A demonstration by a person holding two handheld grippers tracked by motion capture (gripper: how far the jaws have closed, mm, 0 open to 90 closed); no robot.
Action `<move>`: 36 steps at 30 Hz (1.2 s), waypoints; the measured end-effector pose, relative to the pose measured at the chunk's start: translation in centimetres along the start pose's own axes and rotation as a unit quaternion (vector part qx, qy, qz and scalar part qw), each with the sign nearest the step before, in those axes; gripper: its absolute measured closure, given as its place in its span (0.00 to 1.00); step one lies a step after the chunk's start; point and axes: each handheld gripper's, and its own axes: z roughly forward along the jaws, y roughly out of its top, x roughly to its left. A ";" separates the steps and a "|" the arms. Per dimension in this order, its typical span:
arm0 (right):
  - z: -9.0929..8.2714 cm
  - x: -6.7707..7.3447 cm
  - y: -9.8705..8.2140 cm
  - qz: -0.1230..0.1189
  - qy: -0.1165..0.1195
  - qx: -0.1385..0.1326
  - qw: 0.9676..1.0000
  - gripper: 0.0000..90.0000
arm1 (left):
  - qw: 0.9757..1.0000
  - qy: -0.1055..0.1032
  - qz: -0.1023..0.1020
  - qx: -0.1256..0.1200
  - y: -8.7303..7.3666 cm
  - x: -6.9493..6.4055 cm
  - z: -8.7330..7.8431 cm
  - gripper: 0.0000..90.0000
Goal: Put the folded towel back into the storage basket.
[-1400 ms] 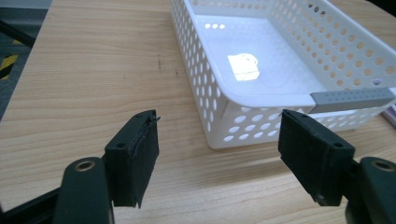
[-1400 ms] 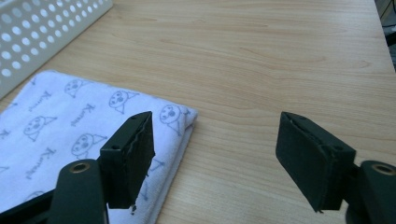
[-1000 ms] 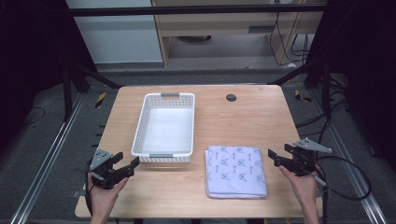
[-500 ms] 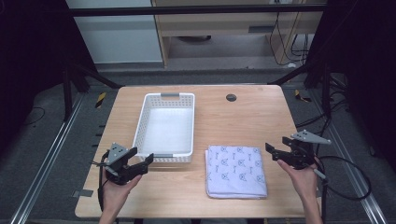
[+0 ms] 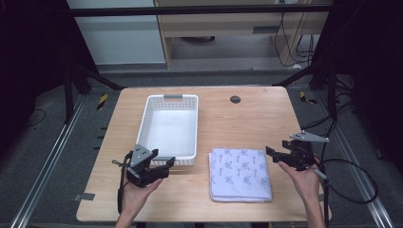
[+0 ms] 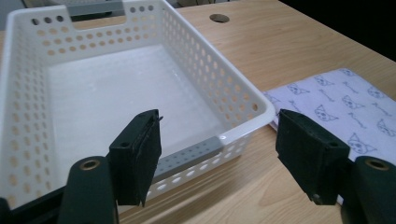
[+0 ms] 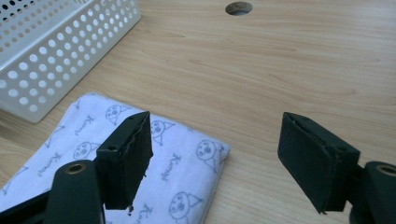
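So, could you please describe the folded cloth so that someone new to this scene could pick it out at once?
On the wooden table, look at the near half, right of the white basket. The cloth lies flat there, folded into a rectangle. It is the one soft thing, pale with small cat-face prints, while the basket is hard, perforated plastic.

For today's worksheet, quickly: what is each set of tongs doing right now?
Left tongs: open, holding nothing.
Right tongs: open, holding nothing.

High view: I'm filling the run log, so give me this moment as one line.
left tool: open, at basket near end | right tool: open, right of folded cloth | basket: empty | nothing held
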 end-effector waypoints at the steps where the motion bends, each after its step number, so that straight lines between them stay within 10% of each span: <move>1: 0.1 0.0 -0.1 0.006 0.001 0.000 1.000 0.29 | 1.000 -0.003 0.005 0.004 0.0 -0.4 0.3 0.34; 20: 1.1 -0.4 -1.8 -0.002 -0.014 0.005 1.000 0.32 | 0.997 -0.056 0.037 0.045 0.0 -7.0 5.1 0.35; 36: 2.1 0.1 -3.1 -0.007 -0.007 0.007 1.000 0.33 | 0.994 -0.071 0.035 0.082 -2.3 -9.0 8.3 0.36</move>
